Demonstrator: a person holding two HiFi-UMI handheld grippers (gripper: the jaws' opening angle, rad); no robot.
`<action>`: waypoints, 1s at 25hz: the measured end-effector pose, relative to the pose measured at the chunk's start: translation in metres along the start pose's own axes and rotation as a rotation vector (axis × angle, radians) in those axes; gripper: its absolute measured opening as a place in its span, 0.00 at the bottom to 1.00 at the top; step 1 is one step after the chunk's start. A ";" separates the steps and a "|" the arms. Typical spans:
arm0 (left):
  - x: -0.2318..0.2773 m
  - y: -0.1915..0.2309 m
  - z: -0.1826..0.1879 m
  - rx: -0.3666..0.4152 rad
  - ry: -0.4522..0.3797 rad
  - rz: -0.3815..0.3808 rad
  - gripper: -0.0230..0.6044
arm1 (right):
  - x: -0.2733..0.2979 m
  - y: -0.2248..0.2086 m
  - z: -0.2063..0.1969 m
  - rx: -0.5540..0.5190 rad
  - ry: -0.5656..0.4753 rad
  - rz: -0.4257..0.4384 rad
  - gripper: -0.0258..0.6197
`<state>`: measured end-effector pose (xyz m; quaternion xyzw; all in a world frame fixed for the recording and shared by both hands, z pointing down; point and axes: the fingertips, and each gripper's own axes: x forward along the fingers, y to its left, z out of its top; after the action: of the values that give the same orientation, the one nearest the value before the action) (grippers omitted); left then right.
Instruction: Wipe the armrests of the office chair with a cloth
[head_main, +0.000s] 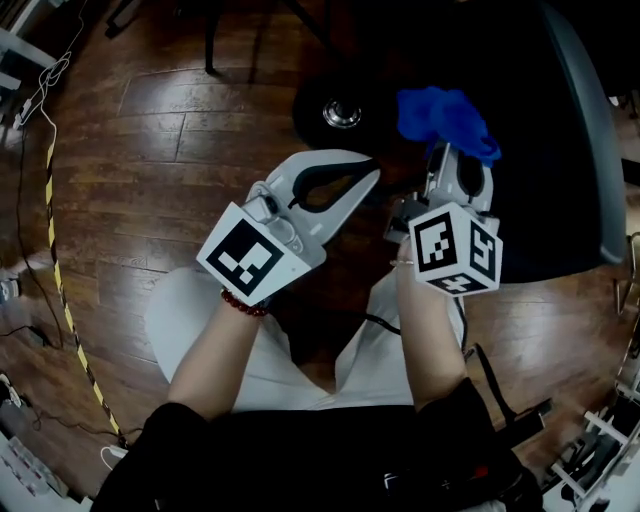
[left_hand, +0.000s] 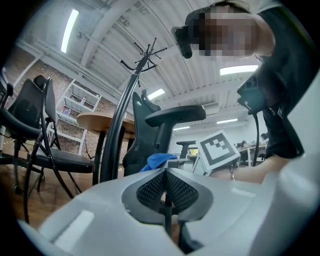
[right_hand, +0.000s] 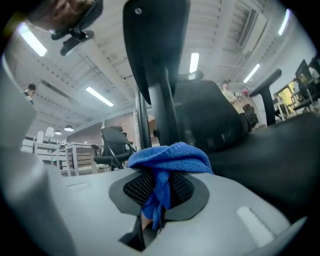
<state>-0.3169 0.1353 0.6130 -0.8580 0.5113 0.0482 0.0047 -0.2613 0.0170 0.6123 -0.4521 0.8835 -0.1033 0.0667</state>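
Observation:
My right gripper (head_main: 452, 160) is shut on a blue cloth (head_main: 443, 118), which bunches over its fingertips beside the office chair's black seat (head_main: 545, 190). In the right gripper view the blue cloth (right_hand: 167, 159) drapes from the shut jaws of the right gripper (right_hand: 157, 187), and a black armrest (right_hand: 155, 40) on its post rises just behind. My left gripper (head_main: 368, 178) is shut on nothing, left of the right one. In the left gripper view, beyond the left gripper (left_hand: 165, 174), I see the chair's armrest (left_hand: 175, 114), the cloth (left_hand: 158, 160) and the right gripper's marker cube (left_hand: 217, 150).
The chair's wheeled base (head_main: 341, 112) stands on the wood floor ahead. Yellow-black tape (head_main: 62, 295) and cables run along the left. A coat-rack pole (left_hand: 124, 117), a round table (left_hand: 102, 121) and black chairs (left_hand: 30, 125) show in the left gripper view.

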 end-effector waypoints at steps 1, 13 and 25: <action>0.001 0.003 -0.005 0.000 0.010 -0.001 0.05 | 0.005 -0.007 -0.019 0.046 0.055 -0.033 0.13; 0.008 0.006 -0.022 -0.013 0.046 -0.023 0.05 | 0.019 -0.026 -0.104 0.059 0.268 -0.090 0.13; 0.008 0.027 -0.023 -0.058 0.032 0.002 0.05 | -0.055 -0.045 0.105 0.168 -0.068 0.288 0.13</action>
<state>-0.3352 0.1142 0.6361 -0.8579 0.5107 0.0491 -0.0284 -0.1717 0.0237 0.5231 -0.3170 0.9246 -0.1507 0.1482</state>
